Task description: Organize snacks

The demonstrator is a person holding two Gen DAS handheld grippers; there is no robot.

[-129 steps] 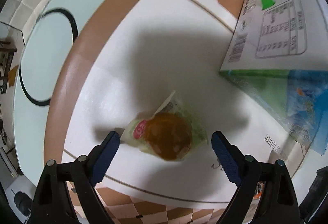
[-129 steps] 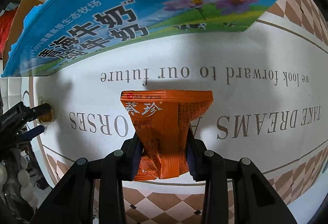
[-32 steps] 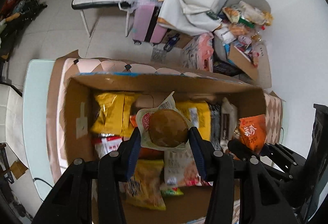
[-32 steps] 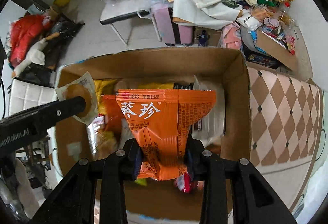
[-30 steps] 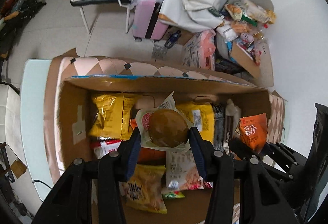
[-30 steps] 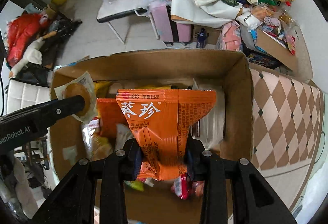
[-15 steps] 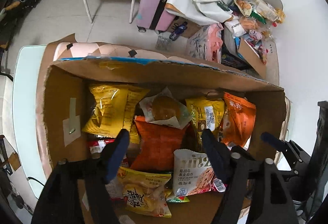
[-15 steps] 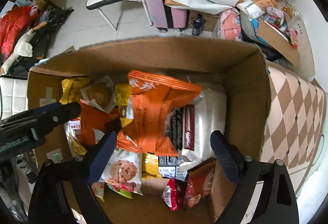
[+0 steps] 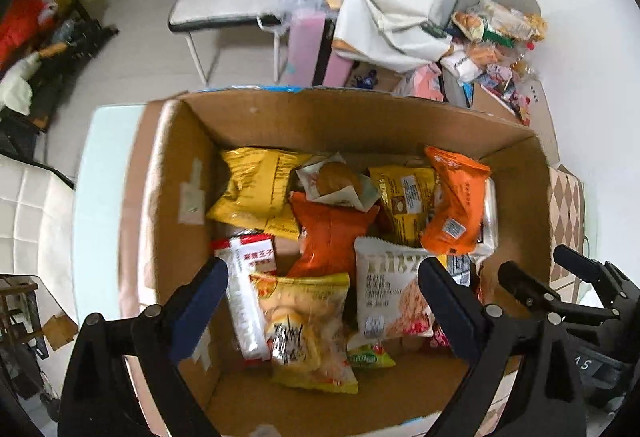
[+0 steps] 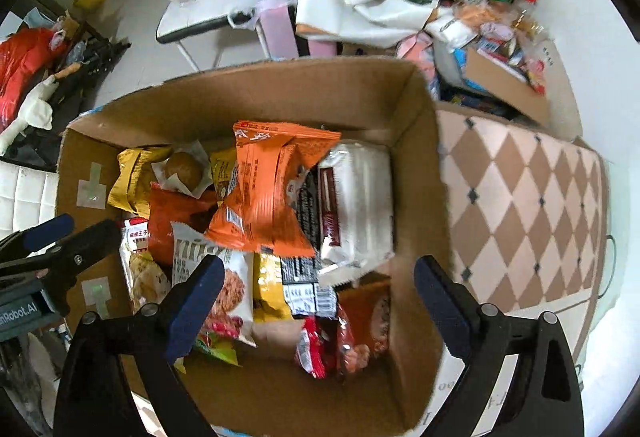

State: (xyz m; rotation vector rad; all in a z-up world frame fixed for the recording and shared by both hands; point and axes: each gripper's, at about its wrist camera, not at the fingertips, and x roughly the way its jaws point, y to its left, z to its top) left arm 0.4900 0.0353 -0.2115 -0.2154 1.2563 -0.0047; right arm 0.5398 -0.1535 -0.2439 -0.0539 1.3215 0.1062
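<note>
Box centre frame: two orange packs, one bun. Left gripper and right gripper fingers just opened wide, nothing between them.

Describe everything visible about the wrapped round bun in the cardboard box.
The wrapped bun is a round, golden-brown bun sealed in a crinkled clear and white plastic wrapper with a pale printed edge. It lies loose on top of the snack pile near the far wall of the cardboard box, tilted slightly. Its wrapper rests against the yellow bag on one side and overlaps the top edge of the orange packet below it. Neither gripper touches it.
</note>
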